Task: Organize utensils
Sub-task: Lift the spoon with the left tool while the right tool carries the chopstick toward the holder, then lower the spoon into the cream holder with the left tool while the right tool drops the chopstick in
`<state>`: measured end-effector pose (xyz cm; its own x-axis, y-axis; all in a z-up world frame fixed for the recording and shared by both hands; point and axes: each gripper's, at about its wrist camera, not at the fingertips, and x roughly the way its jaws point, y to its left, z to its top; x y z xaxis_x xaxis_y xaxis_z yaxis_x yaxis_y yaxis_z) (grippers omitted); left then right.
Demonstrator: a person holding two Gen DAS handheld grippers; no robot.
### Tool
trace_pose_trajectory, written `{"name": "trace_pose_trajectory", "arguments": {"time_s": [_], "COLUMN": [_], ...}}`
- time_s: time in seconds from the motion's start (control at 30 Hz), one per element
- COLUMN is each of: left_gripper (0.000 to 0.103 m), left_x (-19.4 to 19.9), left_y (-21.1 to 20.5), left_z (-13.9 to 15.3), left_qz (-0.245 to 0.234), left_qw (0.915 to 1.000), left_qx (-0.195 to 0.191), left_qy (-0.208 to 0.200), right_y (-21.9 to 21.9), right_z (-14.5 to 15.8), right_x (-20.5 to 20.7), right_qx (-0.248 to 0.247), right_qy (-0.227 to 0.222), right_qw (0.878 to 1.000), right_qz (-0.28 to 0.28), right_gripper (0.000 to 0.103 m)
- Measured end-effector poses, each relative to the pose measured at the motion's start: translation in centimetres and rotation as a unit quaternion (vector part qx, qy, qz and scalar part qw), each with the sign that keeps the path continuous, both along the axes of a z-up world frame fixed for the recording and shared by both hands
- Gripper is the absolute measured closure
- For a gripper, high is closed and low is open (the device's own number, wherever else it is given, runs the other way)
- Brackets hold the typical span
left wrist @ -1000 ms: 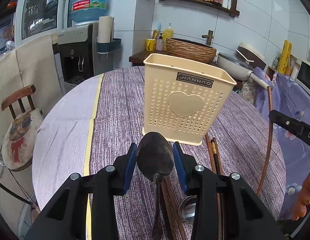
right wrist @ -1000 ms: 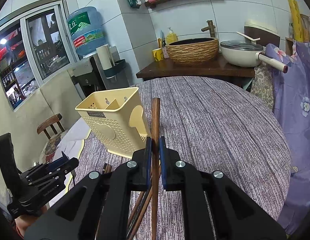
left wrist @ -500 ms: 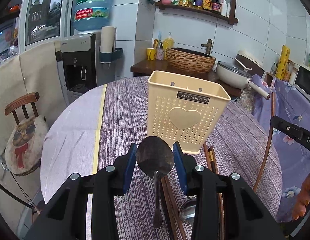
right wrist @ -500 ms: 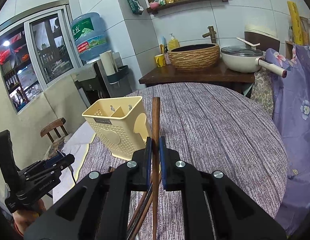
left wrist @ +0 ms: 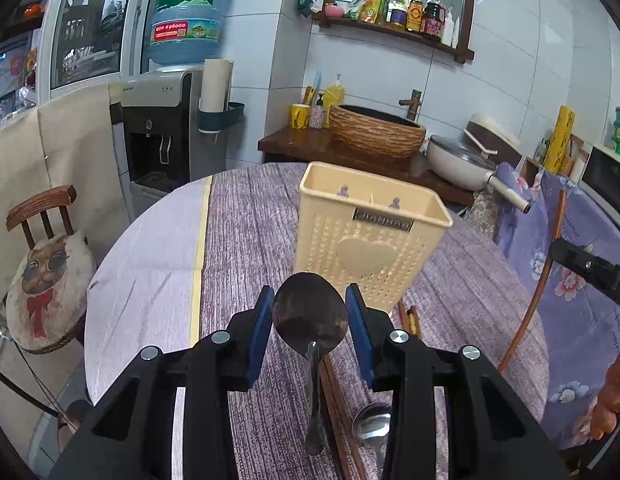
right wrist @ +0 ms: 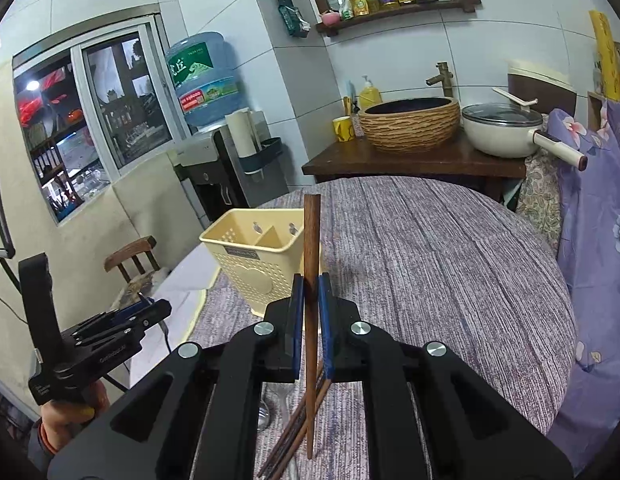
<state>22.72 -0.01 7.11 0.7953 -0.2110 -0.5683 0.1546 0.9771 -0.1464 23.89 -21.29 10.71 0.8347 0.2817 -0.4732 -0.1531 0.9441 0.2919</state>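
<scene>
The left gripper (left wrist: 310,316) is holding a dark spoon (left wrist: 310,316) by its bowl, with the blue pads pressing on both sides of it. The spoon's handle is hanging down loose, so the spoon could swing or slip out if the hand tips fast. It could also bump the rim of the yellow holder (left wrist: 369,236) and not go in. The right gripper (right wrist: 308,300) is squeezing one brown chopstick (right wrist: 311,248) tight between its pads. The chopstick is long and standing almost straight up, so it could turn in the grip or hit the wall inside the holder.

Both hands are floating above the table, on the near side of the holder, and both are pointing toward it. The left one is just in front of the holder's heart side. The right one is a bit farther back and off to the holder's right.

More chopsticks (right wrist: 294,432) and another spoon (left wrist: 371,426) are lying on the purple cloth (right wrist: 429,264) in front of the holder. The holder looks empty, but I cannot see all the way down inside.
</scene>
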Motion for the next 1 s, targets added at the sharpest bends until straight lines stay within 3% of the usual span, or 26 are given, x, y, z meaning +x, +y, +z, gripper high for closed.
{"name": "trace_pose_trajectory", "arguments": {"time_s": [0.13,0.37,0.57,0.73,1.0], "left_gripper": [0.066,0.066,0.066,0.066,0.066], "left_x": [1.0,4.7,7.8,9.9,11.2], "left_y": [0.3,-0.2,-1.1,-2.2,-2.3], "left_z": [3.2,10.3,14.1,12.6,6.1], "left_qz": [0.0,0.004,0.017,0.023,0.027], "left_qw": [0.9995,0.9952,0.9863,0.9861,0.9917], "left_qx": [-0.016,-0.036,-0.051,-0.048,-0.047], "left_qy": [-0.026,-0.091,-0.156,-0.158,-0.117], "right_y": [0.4,2.5,4.6,6.0,6.8], "right_z": [2.8,10.0,14.8,14.0,7.1], "right_x": [0.3,2.7,6.2,9.2,11.4], "right_qx": [0.006,-0.009,-0.027,-0.043,-0.066], "right_qy": [-0.024,-0.108,-0.171,-0.178,-0.141], "right_qw": [1.0,0.994,0.985,0.982,0.986], "right_qz": [0.01,0.002,-0.029,-0.054,-0.063], "right_gripper": [0.095,0.095,0.095,0.095,0.095]}}
